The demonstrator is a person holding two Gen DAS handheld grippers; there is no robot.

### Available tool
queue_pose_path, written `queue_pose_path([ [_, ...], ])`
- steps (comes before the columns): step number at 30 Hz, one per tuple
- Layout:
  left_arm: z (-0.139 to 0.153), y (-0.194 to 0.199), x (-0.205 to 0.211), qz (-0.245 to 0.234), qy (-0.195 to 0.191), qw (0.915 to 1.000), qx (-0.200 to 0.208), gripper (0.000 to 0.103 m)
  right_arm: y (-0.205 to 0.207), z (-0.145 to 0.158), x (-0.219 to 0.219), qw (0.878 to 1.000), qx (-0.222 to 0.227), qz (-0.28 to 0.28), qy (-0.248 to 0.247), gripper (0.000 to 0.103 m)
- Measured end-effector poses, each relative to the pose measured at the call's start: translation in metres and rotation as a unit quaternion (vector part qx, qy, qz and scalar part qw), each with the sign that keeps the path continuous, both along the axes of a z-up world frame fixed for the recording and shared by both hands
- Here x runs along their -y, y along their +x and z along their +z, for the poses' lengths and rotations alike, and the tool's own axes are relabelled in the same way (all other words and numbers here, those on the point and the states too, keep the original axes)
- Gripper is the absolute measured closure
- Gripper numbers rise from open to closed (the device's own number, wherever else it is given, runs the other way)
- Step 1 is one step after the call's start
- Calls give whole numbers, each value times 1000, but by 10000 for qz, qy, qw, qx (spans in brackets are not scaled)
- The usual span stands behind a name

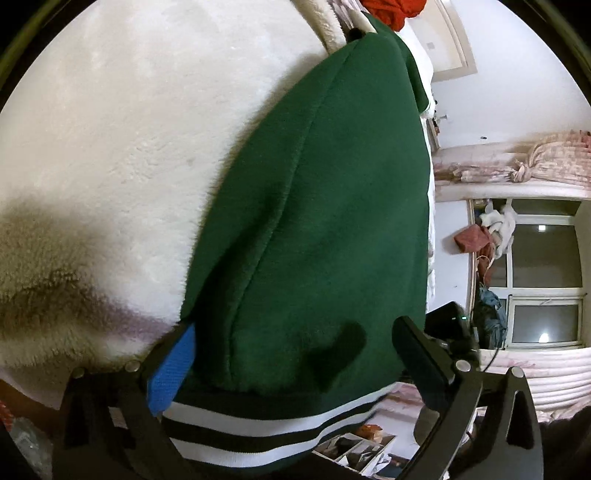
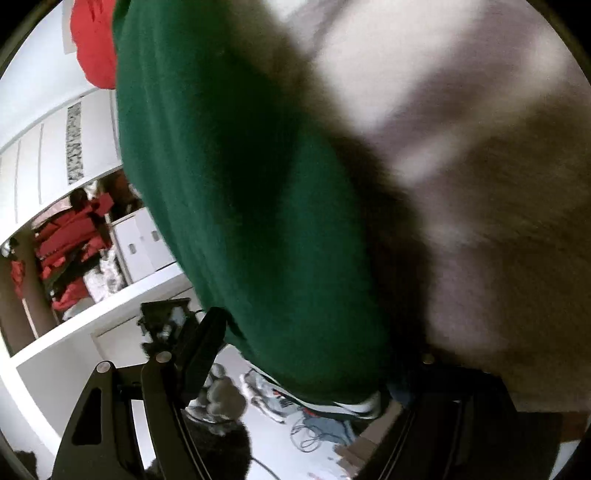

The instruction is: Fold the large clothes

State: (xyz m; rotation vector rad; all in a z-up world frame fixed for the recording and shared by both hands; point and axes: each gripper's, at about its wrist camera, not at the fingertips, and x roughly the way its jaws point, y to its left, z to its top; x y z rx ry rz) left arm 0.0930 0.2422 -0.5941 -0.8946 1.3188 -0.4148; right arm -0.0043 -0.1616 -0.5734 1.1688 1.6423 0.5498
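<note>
A dark green sweatshirt [image 1: 317, 221] with a black-and-white striped hem [image 1: 266, 432] lies on a white fleecy blanket [image 1: 147, 122]. My left gripper [image 1: 291, 354] stands wide open with the hem end of the garment between its fingers, the blue pad [image 1: 171, 373] at the left and the black finger [image 1: 421, 362] at the right. In the right wrist view the same green sweatshirt [image 2: 251, 192] fills the middle, blurred. My right gripper [image 2: 306, 354] is open around its striped hem [image 2: 354, 404]; the left finger [image 2: 199, 350] shows, the right one is hidden under the fabric.
A red garment [image 1: 391, 9] lies at the far end of the bed. A window [image 1: 543, 280] and curtain [image 1: 517, 162] are to the right. In the right wrist view, white drawers [image 2: 144, 243], red clothes [image 2: 70, 240] and floor cables [image 2: 314, 432] lie beyond the bed edge.
</note>
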Motion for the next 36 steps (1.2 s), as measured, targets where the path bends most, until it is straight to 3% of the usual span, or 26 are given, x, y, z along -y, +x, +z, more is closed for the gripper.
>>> queue_pose_path([
  [4, -4, -7, -19, 156, -363, 9992, -49, 0, 7, 15, -18, 9970, 283, 359, 618, 24],
  [5, -4, -9, -25, 240, -499, 9984, -97, 0, 10, 19, -19, 9962, 364, 594, 523, 24],
  [7, -3, -12, -32, 308, -534, 9980, -147, 0, 13, 20, -17, 9941, 395, 985, -203, 24],
  [8, -1, -13, -34, 284, -455, 9984, -170, 0, 13, 16, -6, 9932, 339, 987, -511, 24],
  [9, 1, -15, -36, 225, -280, 9992, -197, 0, 13, 11, 7, 9955, 226, 769, -512, 24],
  [11, 1, -16, -36, 63, -58, 9997, -212, 0, 14, 8, 22, 9986, 117, 379, -337, 24],
  [13, -3, -15, -29, -60, -92, 9997, -219, 0, 18, 5, 32, 9991, 168, 216, -310, 25],
  [17, -13, -7, -6, -180, -58, 9995, -237, 0, 27, -7, 7, 9972, 297, 671, -141, 23],
  [20, -8, -2, 8, -278, -174, 9994, -100, 0, 35, -10, -26, 9934, 328, 994, 461, 23],
  [22, -3, -3, 12, -276, -114, 9996, -3, 0, 38, -10, -50, 9909, 319, 1159, 611, 23],
  [25, 2, -10, 10, -114, -264, 9995, 104, 0, 40, -11, -59, 9924, 269, 1008, 652, 25],
  [26, 6, -12, 10, -52, -364, 9992, 146, 3, 39, -10, -56, 9933, 248, 882, 709, 30],
  [27, 11, -15, 11, -22, -419, 9989, 188, 7, 37, -8, -50, 9943, 236, 743, 727, 44],
  [28, 14, -16, 10, -14, -421, 9989, 213, 19, 34, -7, -46, 9950, 210, 626, 745, 52],
  [29, 19, -18, 12, -28, -379, 9990, 241, 39, 30, -5, -41, 9955, 181, 481, 800, 61],
  [31, 27, -21, 13, -57, -205, 9995, 218, 70, 23, 1, -33, 9959, 125, 196, 874, 67],
  [36, 53, -21, 11, 232, -540, 9982, 111, 73, 23, 31, -31, 9971, 160, -17, 745, 72],
])
